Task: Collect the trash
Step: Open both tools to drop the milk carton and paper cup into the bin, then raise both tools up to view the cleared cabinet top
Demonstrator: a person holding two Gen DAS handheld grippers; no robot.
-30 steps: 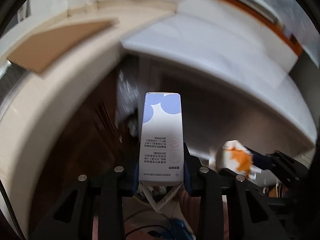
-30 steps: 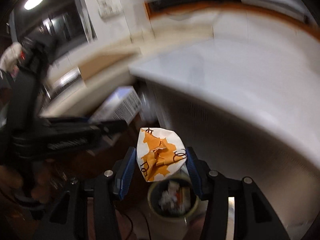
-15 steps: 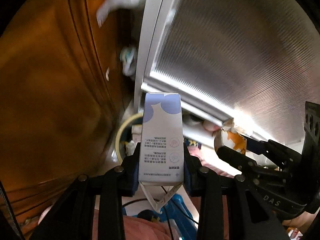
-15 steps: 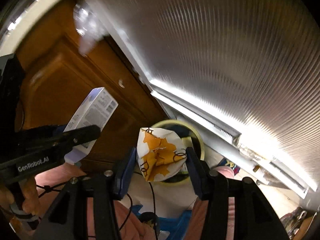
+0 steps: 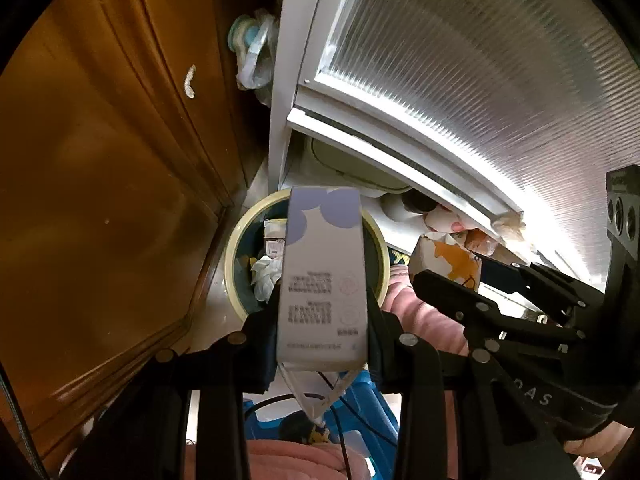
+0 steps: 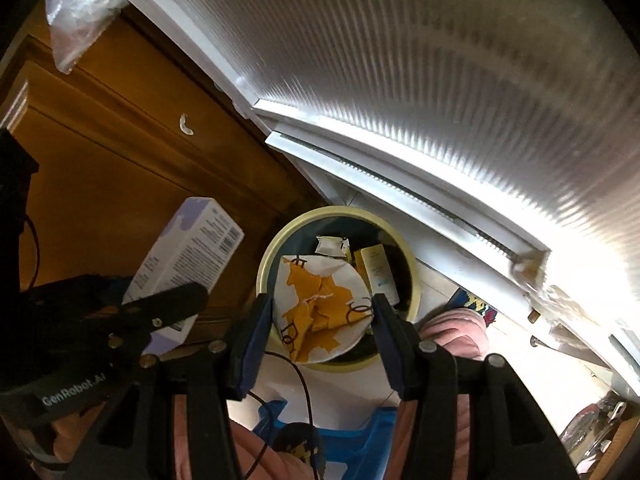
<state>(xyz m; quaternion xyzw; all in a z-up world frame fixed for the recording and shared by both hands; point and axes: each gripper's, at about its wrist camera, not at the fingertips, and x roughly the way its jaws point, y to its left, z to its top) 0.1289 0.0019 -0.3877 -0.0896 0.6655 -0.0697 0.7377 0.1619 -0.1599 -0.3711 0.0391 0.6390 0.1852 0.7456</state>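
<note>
We see the pale lilac carton (image 5: 323, 280) clamped upright between the pads of the left gripper (image 5: 322, 328), its far end over the near rim of the yellow-rimmed trash bin (image 5: 232, 256). The crumpled white-and-orange paper cup (image 6: 320, 308) sits pinched between the blue pads of the right gripper (image 6: 322, 320), directly above the bin's mouth (image 6: 266, 256), which already holds paper scraps and small boxes. Left of the bin stands a brown wooden cabinet (image 5: 100, 184); beyond it to the right runs a ribbed translucent panel (image 6: 440, 80) in a white frame.

both grippers (image 6: 324, 316) lower, over bin (image 6: 414, 280)
</note>
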